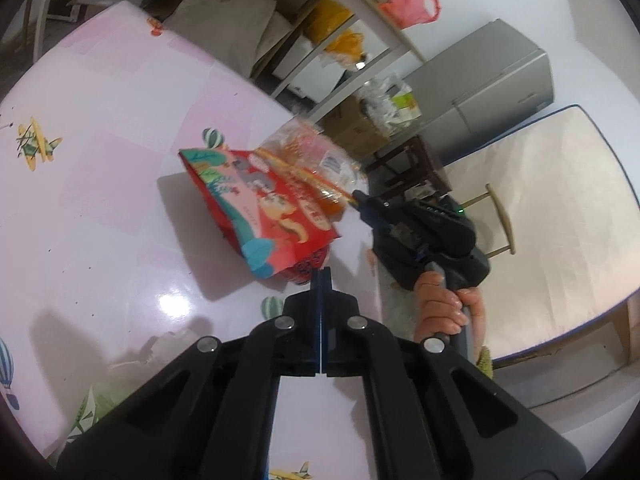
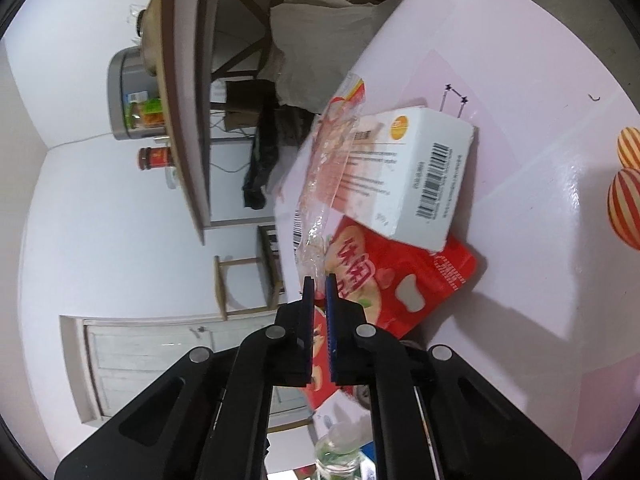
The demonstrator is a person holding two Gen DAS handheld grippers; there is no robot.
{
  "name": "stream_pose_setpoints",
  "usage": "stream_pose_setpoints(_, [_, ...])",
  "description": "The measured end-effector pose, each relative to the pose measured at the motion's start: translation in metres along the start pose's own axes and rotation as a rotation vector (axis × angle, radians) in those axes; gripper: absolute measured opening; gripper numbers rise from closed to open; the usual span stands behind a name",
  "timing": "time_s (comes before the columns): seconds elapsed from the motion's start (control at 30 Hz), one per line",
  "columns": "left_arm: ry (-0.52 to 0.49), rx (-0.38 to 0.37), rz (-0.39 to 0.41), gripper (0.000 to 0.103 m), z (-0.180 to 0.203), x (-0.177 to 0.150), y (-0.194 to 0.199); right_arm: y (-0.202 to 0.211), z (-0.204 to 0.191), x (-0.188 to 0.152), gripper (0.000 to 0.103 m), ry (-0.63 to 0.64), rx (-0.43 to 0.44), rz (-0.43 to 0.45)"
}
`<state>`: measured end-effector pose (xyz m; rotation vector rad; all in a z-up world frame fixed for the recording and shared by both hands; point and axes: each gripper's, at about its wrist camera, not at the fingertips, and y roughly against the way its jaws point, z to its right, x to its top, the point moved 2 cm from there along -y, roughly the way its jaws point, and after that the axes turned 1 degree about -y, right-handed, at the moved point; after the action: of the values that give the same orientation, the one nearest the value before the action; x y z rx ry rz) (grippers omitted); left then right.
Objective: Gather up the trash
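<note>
Left wrist view, left to right: the pink table (image 1: pixel 100 184) lies bare across its left half, and its far edge curves toward the clutter behind. Near the right edge a red snack bag (image 1: pixel 264 208) stands tilted, its lower corner pinched in the left gripper (image 1: pixel 321 276), whose jaws are fully together on it. A clear wrapper (image 1: pixel 316 160) rises beside the bag's upper side, its end clamped by the right gripper (image 1: pixel 357 196), held in a hand (image 1: pixel 444 308) past the table edge. Beyond that edge the floor is open up to a mattress (image 1: pixel 560 216).

Right wrist view: the right gripper (image 2: pixel 319 286) has narrow jaws with the clear wrapper (image 2: pixel 332 152) pinched between them. A white carton (image 2: pixel 416 176) rests on the red bag (image 2: pixel 400 284), close to the table's left edge. The bag's near end is hidden behind the fingers, and the print is too blurred to read.
</note>
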<state>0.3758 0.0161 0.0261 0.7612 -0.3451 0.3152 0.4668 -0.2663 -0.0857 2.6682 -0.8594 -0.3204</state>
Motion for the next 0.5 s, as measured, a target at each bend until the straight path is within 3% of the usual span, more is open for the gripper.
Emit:
stream_pose_setpoints(0.27, [0.01, 0.001, 0.048, 0.0, -0.006, 0.005, 0.012, 0.015, -0.008, -0.015, 0.005, 0.007, 0.084, -0.008])
stream_pose_setpoints(0.33, [0.062, 0.024, 0.048, 0.015, -0.017, 0.009, 0.011, 0.021, -0.01, -0.019, 0.005, 0.01, 0.1, -0.004])
stream_pose_setpoints(0.37, [0.109, 0.035, 0.039, 0.034, -0.024, 0.012, 0.008, 0.024, -0.01, -0.02, 0.005, 0.011, 0.104, -0.002])
stream_pose_setpoints(0.4, [0.136, 0.042, 0.033, 0.045, -0.028, 0.014, 0.006, 0.025, -0.01, -0.021, 0.005, 0.011, 0.109, -0.002])
stream_pose_setpoints(0.5, [0.244, 0.034, -0.029, 0.047, -0.044, 0.024, -0.012, 0.029, -0.01, -0.025, 0.005, 0.005, 0.126, -0.005])
